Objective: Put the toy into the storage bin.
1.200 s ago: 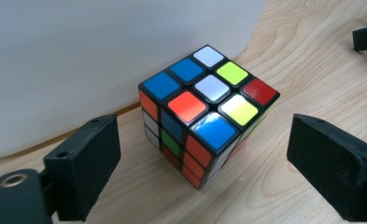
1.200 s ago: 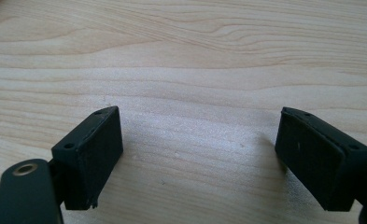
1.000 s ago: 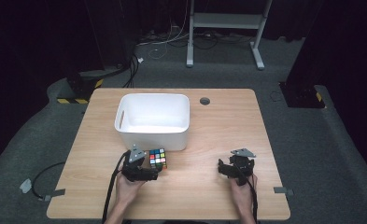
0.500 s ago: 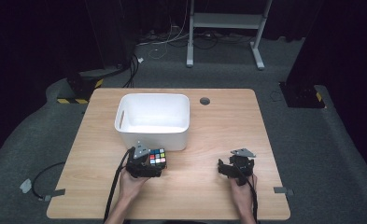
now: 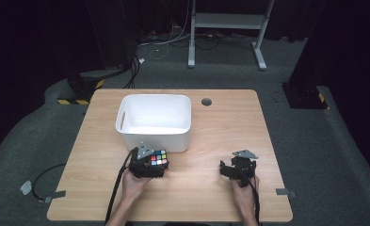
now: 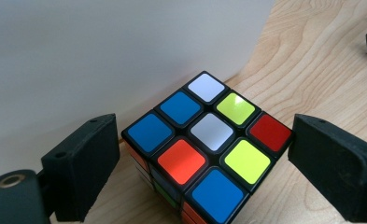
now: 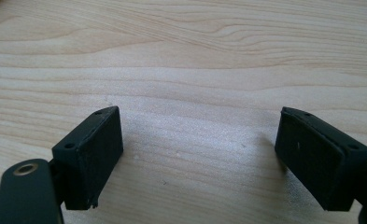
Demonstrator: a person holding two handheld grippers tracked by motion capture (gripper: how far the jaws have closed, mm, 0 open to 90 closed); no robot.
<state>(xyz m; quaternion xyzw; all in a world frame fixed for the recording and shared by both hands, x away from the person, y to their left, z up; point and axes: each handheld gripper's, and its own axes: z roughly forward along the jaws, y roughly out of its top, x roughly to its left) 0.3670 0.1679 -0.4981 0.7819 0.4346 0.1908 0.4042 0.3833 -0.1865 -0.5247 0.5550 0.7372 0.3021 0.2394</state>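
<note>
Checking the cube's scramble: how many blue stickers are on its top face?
3 on the cube's top face in the left gripper view: two side by side along the edge nearest the white bin, one at the corner nearest the camera. Other faces are mostly hidden.

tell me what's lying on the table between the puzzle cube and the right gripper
Nothing: in the high view, the stretch of table between the puzzle cube and the right gripper is bare wood.

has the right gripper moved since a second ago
No. The right gripper sits at the same spot on the table, equally far from the white bin.
</note>
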